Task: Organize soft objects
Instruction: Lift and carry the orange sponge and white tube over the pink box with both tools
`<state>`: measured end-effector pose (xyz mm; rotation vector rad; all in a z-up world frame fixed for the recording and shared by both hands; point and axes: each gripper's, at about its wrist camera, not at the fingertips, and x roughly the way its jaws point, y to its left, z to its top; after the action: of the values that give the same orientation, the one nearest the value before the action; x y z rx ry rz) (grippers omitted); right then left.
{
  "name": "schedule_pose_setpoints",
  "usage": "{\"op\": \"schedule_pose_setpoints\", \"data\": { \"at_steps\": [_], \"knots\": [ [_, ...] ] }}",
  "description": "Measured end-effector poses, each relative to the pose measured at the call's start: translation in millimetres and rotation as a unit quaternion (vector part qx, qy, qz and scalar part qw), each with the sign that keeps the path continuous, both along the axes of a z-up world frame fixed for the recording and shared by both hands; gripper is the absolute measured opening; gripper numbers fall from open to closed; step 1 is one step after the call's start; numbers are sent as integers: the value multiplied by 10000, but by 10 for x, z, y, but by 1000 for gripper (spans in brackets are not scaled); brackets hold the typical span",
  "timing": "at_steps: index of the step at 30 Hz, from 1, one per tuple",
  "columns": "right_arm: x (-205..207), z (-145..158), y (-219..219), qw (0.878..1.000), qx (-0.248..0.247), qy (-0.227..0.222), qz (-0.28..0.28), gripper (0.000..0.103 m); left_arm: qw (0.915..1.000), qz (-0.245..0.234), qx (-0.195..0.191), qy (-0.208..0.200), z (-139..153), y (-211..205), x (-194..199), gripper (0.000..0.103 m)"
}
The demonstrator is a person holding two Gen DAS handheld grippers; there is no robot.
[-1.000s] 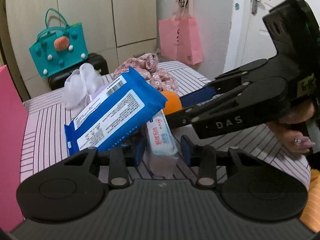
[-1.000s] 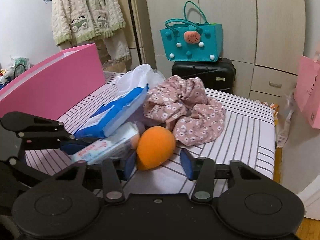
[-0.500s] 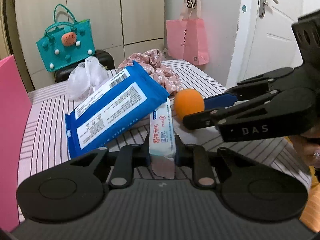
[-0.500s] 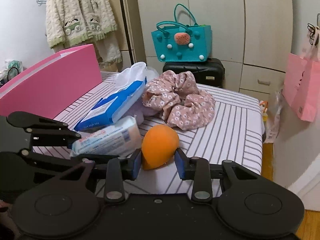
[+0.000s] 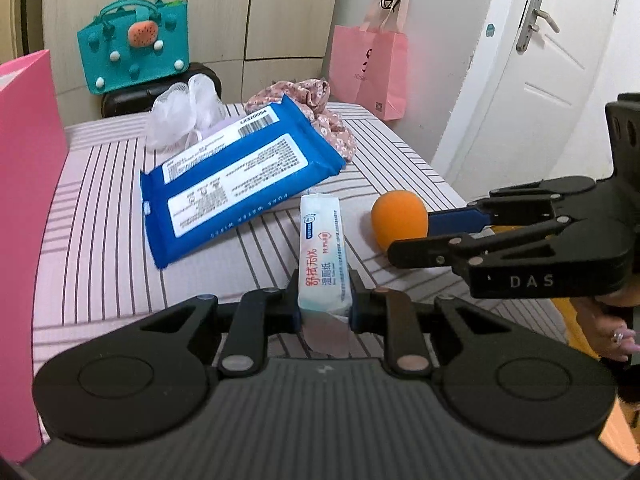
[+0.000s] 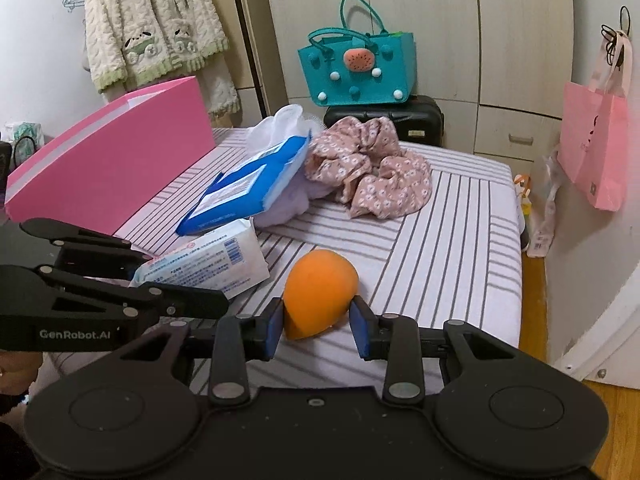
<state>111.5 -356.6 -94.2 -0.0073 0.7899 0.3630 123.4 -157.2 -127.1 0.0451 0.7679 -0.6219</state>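
My left gripper (image 5: 324, 312) is shut on a small white wet-wipe pack (image 5: 324, 256), held by its near end above the striped bed. In the right wrist view the same pack (image 6: 208, 258) shows at the left between the black fingers. My right gripper (image 6: 318, 322) is shut on an orange egg-shaped sponge (image 6: 318, 294), its blue pads pressing both sides; the left wrist view shows that sponge (image 5: 398, 220) at the right. A big blue wipes pack (image 5: 240, 176) lies tilted behind, on a pale cloth.
A floral pink scrunchie (image 6: 372, 164) and a white mesh pouf (image 5: 184, 116) lie farther back on the striped bed (image 6: 460, 240). A pink box (image 6: 112, 160) stands along the bed's left side. A teal bag (image 6: 360, 68) sits on a black suitcase behind; a pink paper bag (image 5: 370, 68) hangs by the door.
Both grippers closed, the left on the small wipe pack, the right on the orange sponge. Both then drew back toward me, away from the blue pack.
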Motion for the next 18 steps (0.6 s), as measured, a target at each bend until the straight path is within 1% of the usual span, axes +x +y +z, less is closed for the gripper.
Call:
{"op": "schedule_pose_setpoints", "data": {
  "at_steps": [5,9,15,18],
  "knots": [
    [-117,55,80,9998,92,150,72,40,9997,85,-75,203,53,130,-49,20],
    [-217,118,181,9996,89,214,161,40,9988,79,-178,455,121,258,-73,20],
    [-350,224,361,9985,136,416,335,40,9966,19,-190,797,198,429,-150,19],
    [-419,268,450,9972,163,584,431,40,9964,-7,-110,840,243,511,-221,20]
  ]
}}
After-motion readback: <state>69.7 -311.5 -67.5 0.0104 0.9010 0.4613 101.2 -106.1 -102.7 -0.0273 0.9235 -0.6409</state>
